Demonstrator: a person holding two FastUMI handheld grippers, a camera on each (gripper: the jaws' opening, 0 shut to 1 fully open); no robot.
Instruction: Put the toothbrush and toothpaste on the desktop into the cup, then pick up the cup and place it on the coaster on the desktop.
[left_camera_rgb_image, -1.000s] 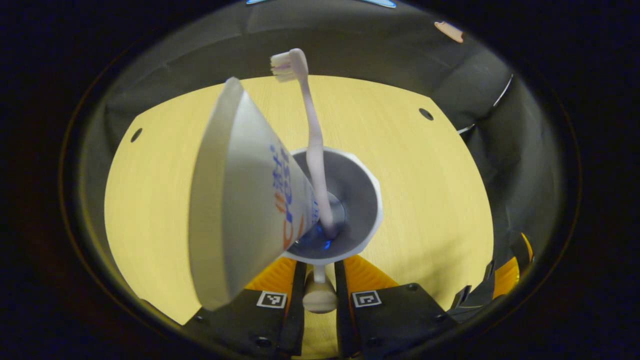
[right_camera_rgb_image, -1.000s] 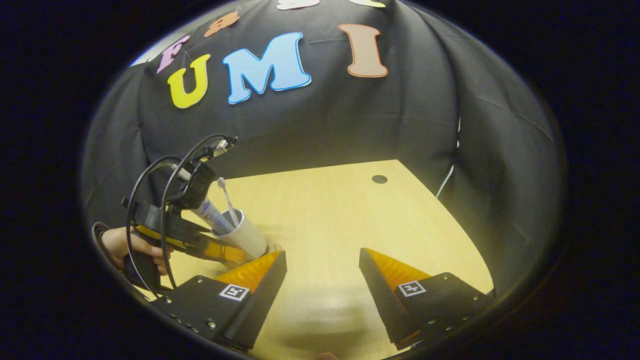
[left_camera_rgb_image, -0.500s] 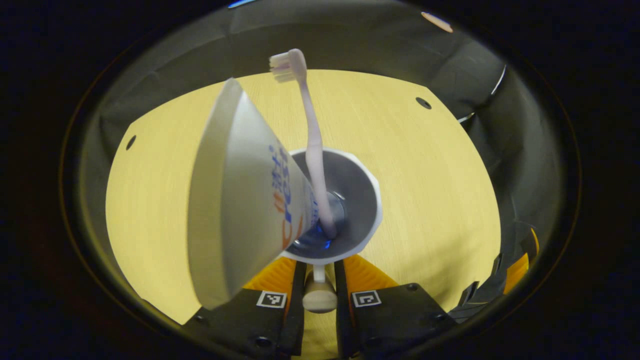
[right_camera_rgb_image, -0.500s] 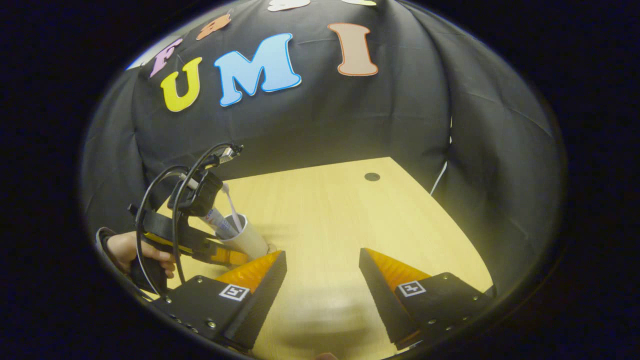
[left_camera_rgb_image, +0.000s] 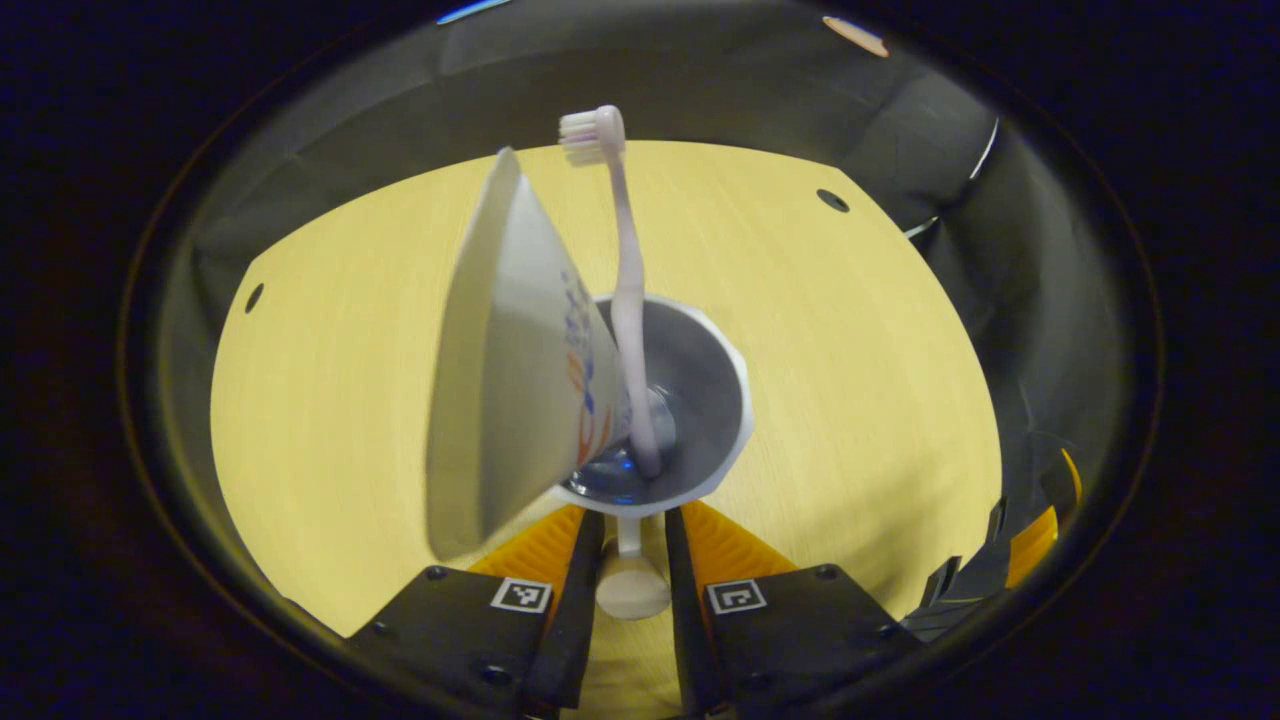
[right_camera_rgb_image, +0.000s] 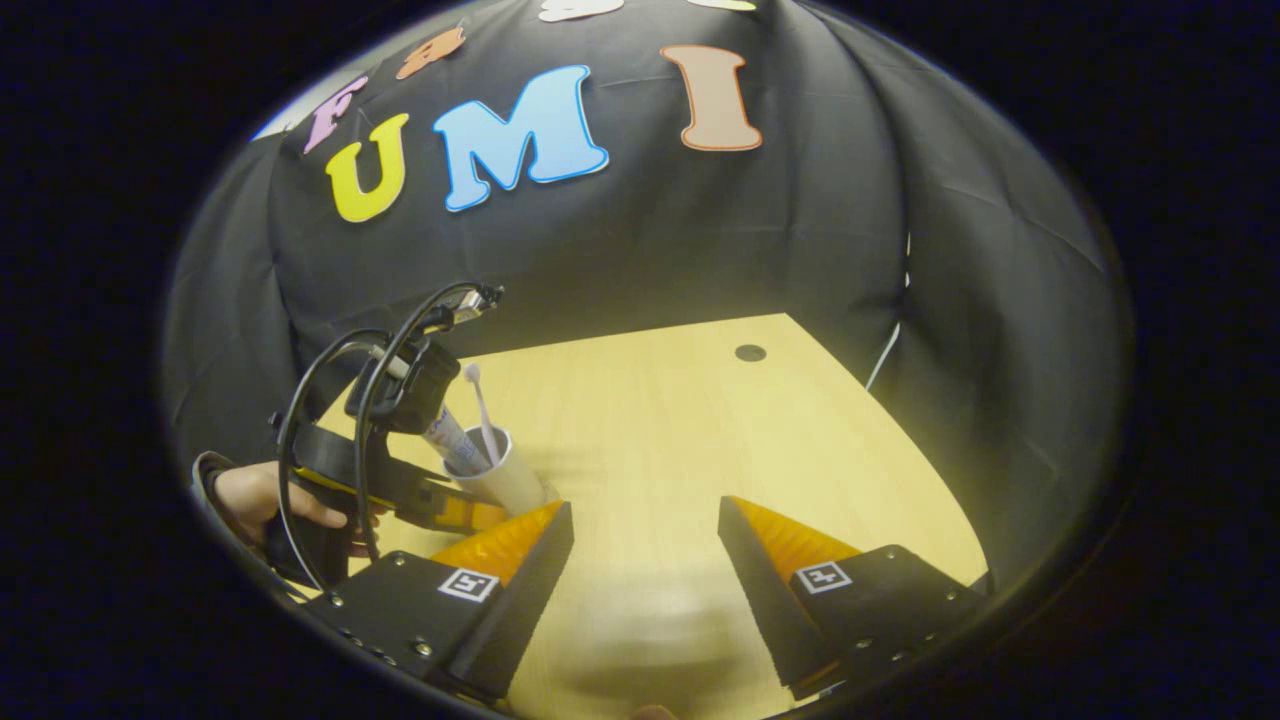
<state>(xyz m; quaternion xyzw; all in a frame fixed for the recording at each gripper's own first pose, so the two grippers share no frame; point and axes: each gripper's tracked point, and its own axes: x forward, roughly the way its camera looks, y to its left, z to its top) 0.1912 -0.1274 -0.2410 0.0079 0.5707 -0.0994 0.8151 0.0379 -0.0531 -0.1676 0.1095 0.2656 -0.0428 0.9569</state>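
Two items, toothbrush (left_camera_rgb_image: 628, 300) and toothpaste (left_camera_rgb_image: 510, 360), inside cup (left_camera_rgb_image: 725, 400); hand (right_camera_rgb_image: 262, 497) gripping handle.

Both tongs had black bodies with screws, orange ribbed finger pads and small square black-and-white markers. The left tongs (right_camera_rgb_image: 470, 515) carried looping black cables (right_camera_rgb_image: 330, 400), and the hand (right_camera_rgb_image: 260, 495) holding them wore a dark sleeve cuff.

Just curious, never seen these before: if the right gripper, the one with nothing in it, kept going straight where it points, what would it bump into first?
Probably the bare desktop ahead of the open right gripper; depth is unclear.
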